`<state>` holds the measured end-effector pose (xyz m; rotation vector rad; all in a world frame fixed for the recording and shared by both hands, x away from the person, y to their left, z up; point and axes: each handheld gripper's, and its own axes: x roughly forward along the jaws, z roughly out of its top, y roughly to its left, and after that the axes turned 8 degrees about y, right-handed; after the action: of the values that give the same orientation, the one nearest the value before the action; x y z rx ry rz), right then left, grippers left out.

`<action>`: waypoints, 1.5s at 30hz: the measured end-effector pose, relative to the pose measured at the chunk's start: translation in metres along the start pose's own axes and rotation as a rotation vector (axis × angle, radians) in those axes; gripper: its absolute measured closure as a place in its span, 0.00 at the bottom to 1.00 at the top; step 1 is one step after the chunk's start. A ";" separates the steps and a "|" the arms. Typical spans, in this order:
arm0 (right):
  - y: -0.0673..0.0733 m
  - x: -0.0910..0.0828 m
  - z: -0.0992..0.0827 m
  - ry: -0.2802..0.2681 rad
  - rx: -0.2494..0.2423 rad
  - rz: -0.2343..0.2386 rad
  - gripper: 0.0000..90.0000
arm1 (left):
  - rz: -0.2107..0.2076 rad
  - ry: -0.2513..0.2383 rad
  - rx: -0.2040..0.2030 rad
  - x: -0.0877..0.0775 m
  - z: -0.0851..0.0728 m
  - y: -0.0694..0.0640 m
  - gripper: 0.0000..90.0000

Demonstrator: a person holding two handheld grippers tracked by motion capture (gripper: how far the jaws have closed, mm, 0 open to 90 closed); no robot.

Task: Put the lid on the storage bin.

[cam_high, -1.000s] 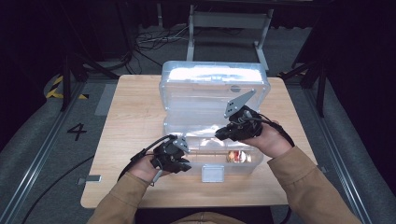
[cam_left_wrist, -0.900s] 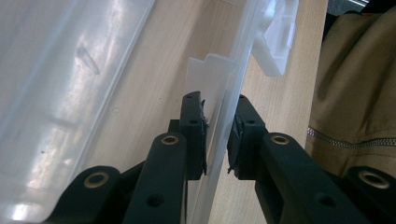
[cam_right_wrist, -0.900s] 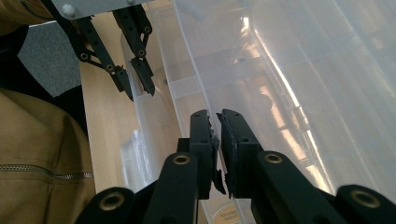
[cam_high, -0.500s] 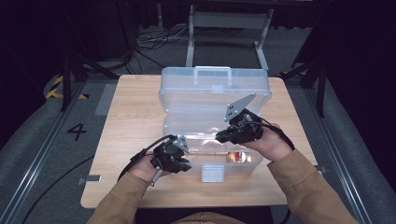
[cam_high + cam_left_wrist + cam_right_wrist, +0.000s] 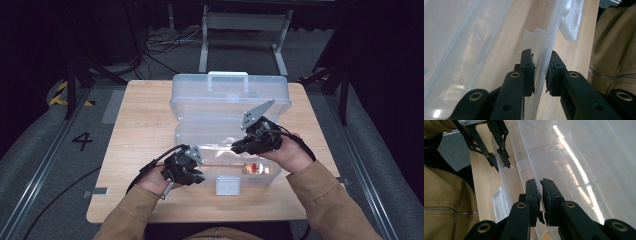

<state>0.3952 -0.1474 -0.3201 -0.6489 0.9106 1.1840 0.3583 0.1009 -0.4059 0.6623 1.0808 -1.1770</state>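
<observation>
Your left gripper (image 5: 196,172) is clamped on the front wall of the open clear plastic box (image 5: 227,107) mid-table (image 5: 135,125), and your right gripper (image 5: 239,146) has its jaws closed above the box interior, gripping nothing

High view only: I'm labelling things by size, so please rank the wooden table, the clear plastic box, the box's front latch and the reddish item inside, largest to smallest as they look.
1. Wooden table
2. Clear plastic box
3. Front latch and reddish item: these two look alike in size, so I won't rank them.
</observation>
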 end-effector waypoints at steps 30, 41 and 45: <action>0.002 0.000 -0.002 -0.014 0.010 -0.009 0.93 | -0.028 -0.206 -0.071 -0.060 -0.015 0.001 0.74; 0.004 0.001 -0.004 -0.018 0.013 -0.013 0.93 | -0.016 -0.434 -0.128 -0.088 -0.023 0.001 0.88; 0.005 0.002 -0.005 -0.019 0.016 -0.011 0.93 | 0.051 -0.500 -0.208 -0.096 -0.024 0.002 0.94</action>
<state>0.3896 -0.1492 -0.3238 -0.6283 0.8985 1.1701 0.3519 0.1605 -0.3271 0.2113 0.7410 -1.0903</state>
